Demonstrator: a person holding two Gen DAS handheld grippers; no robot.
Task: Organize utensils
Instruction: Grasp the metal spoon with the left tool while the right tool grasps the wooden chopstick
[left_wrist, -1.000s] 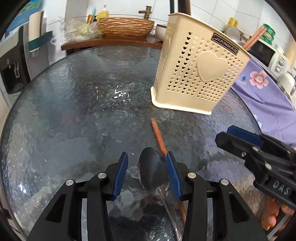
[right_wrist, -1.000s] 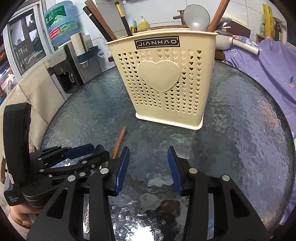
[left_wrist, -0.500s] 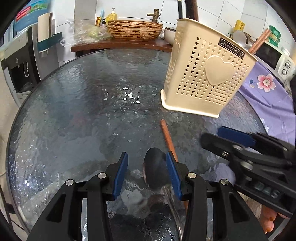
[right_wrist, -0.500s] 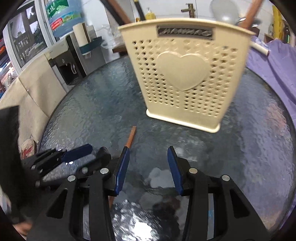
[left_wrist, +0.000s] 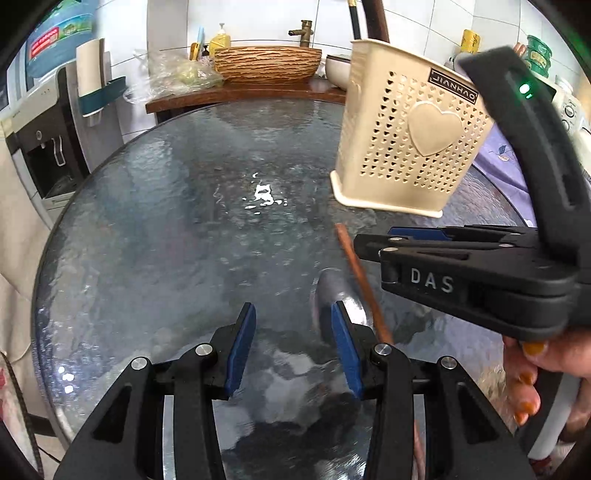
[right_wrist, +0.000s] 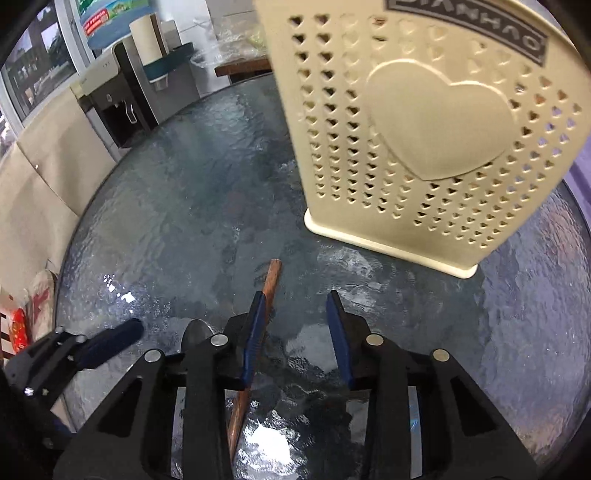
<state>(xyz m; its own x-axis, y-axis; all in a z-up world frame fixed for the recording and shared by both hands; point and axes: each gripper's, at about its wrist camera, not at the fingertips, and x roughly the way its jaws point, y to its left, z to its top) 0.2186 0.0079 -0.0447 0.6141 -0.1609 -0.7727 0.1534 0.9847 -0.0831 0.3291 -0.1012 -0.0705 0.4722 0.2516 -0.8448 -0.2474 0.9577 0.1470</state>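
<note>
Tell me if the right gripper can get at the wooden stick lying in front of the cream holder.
Probably yes. The right gripper hangs right over the wooden stick, jaws closing with nothing between them; the stick runs under its left finger. The spoon lies beside it but apart, and the cream holder stands clear beyond its tip.

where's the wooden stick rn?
Flat on the glass table, in front of the cream holder; right view shows the wooden stick beside the gripper's left pad.

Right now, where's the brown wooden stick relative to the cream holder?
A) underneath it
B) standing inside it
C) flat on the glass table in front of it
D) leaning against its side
C: the wooden stick lies flat on the glass table, apart from the cream holder.
</note>
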